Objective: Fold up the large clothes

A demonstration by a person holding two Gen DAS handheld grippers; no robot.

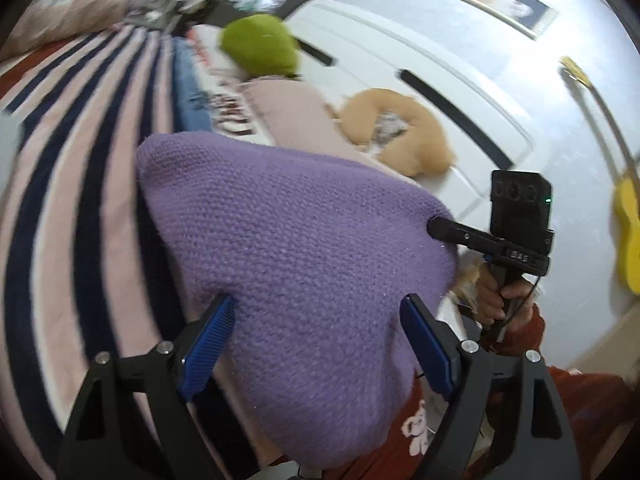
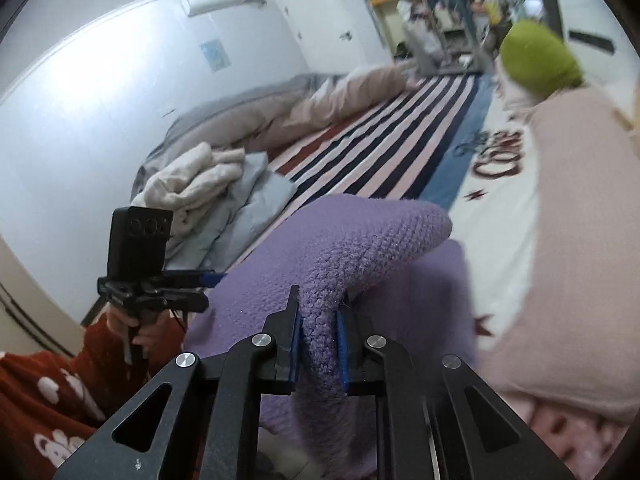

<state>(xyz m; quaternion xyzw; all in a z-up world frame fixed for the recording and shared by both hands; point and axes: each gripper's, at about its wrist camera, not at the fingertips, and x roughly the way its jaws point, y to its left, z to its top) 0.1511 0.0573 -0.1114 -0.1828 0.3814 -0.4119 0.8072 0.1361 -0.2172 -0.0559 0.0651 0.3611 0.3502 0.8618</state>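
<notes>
Purple knit in right claw

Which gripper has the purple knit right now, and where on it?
The right gripper is pinching a bunched fold of the purple knit garment. The left gripper is open, gripping nothing.

1. From my remote station, the purple knit garment runs off the bottom of the left wrist view; I cannot see its full outline.
2. The right gripper tip is buried in the knit there.
3. The shelf clutter is too small to identify.
4. The green cushion is motion-blurred.
5. The yellow guitar is cut by the frame edge.
</notes>
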